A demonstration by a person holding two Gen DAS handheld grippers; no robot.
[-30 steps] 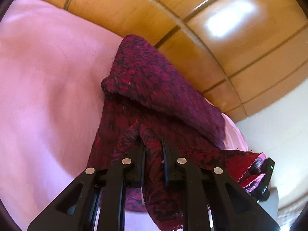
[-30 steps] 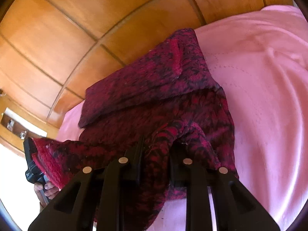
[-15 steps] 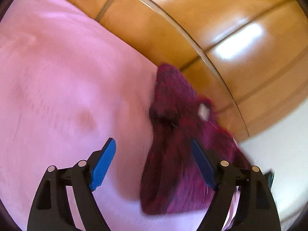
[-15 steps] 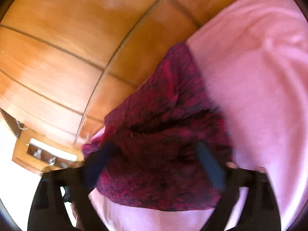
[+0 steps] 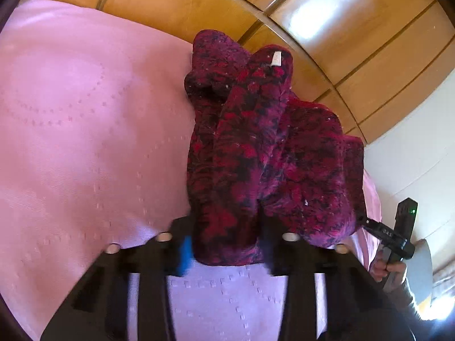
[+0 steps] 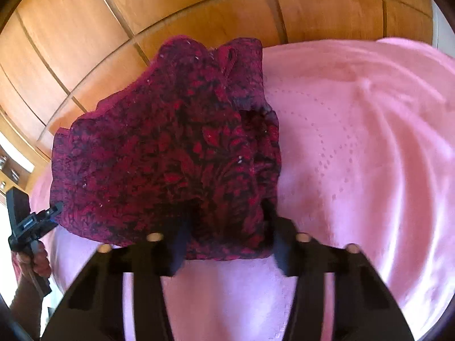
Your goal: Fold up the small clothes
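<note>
A dark red and black patterned garment (image 5: 256,156) lies bunched in folds on the pink bedspread (image 5: 85,128), with a small white label near its far end. My left gripper (image 5: 226,247) is open, its fingers either side of the garment's near edge. In the right wrist view the same garment (image 6: 170,156) lies broader and flatter. My right gripper (image 6: 227,244) is open too, its fingers straddling the near hem. Each gripper shows at the edge of the other's view, the right one (image 5: 398,236) and the left one (image 6: 28,221).
A wooden panelled wardrobe (image 5: 312,14) stands right behind the bed, also in the right wrist view (image 6: 142,14). The pink bedspread (image 6: 369,142) stretches wide to the right of the garment. A white wall (image 5: 412,156) is at the right.
One second ago both grippers were shut on the garment and held it up. They let go and opened; the garment now lies on the bed and the jaws have narrowed around its near edge.
</note>
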